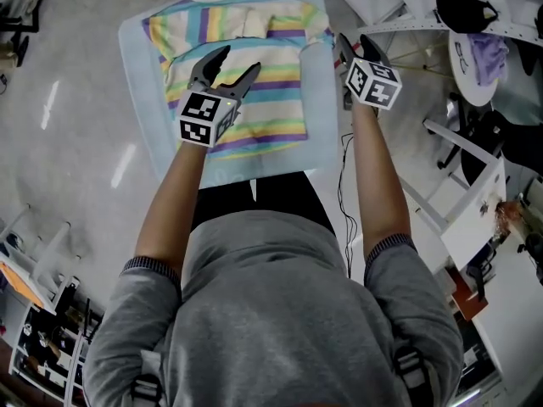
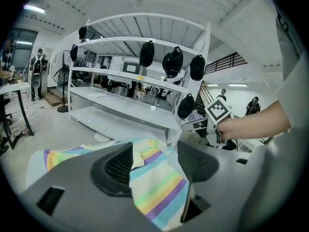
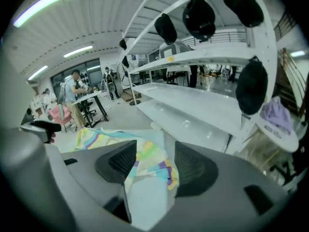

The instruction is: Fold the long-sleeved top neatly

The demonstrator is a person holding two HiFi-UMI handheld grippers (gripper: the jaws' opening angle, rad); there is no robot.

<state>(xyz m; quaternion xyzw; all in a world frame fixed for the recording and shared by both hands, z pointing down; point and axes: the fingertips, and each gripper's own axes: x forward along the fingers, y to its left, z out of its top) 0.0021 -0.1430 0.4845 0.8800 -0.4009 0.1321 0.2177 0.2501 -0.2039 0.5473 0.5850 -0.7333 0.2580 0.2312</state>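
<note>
As neither tool has cloth in it, I log both as empty. The left gripper has its jaws spread above the long-sleeved top. The right gripper also has its jaws spread, aimed at the striped edge nearest it, pads clear of the cloth. The top lies flat on a pale blue cover beneath the left tool. I judge it light, limp and thin, not slippery. It will sag and drag unless pinched at a corner or a folded edge, all layers together. I cannot trace the sleeves. The left gripper's cube hides part of the hem, and the layer count is unclear.
</note>
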